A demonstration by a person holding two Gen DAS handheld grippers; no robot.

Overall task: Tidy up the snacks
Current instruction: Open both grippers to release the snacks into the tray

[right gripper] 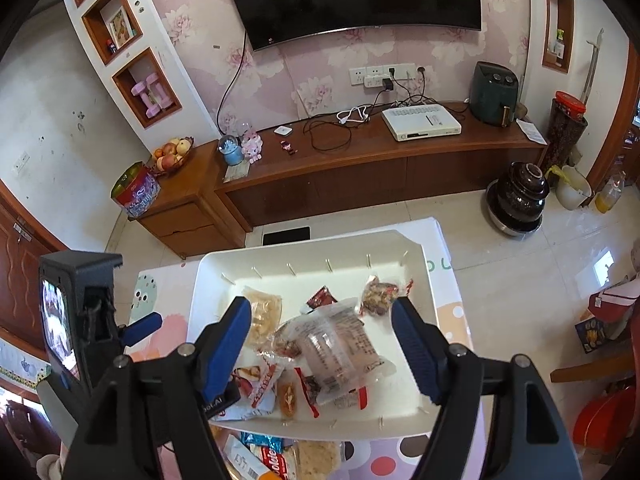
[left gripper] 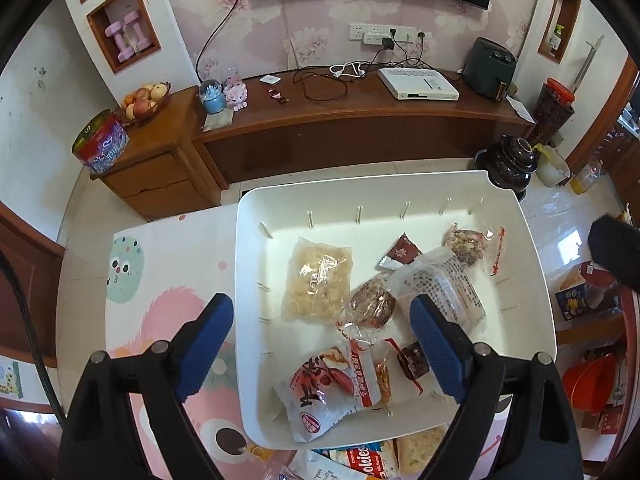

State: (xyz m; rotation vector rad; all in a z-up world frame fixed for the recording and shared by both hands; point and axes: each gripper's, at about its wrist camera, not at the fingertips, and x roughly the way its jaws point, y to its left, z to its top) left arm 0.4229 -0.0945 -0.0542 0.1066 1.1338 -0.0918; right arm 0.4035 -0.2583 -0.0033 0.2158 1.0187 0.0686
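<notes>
A white tray [left gripper: 256, 240] on a cartoon-print table holds several snack packets: a pale puffed-snack bag [left gripper: 318, 280], a clear printed bag [left gripper: 444, 284], a round brown pastry [left gripper: 372, 304], a white-and-red packet [left gripper: 324, 392] and a nut packet [left gripper: 466, 244]. My left gripper [left gripper: 322, 344] hovers open and empty over the tray's near half. My right gripper [right gripper: 322, 340] is open and empty above the tray [right gripper: 208, 276], straddling the clear printed bag [right gripper: 340, 344]. The left gripper's body [right gripper: 80, 312] shows at the left in the right wrist view.
More packets, one a cookies pack [left gripper: 368, 460], lie on the table below the tray's near rim; they also show in the right wrist view [right gripper: 276, 456]. A wooden TV cabinet [left gripper: 360, 128] stands behind. A dark pot [left gripper: 512, 160] sits on the floor.
</notes>
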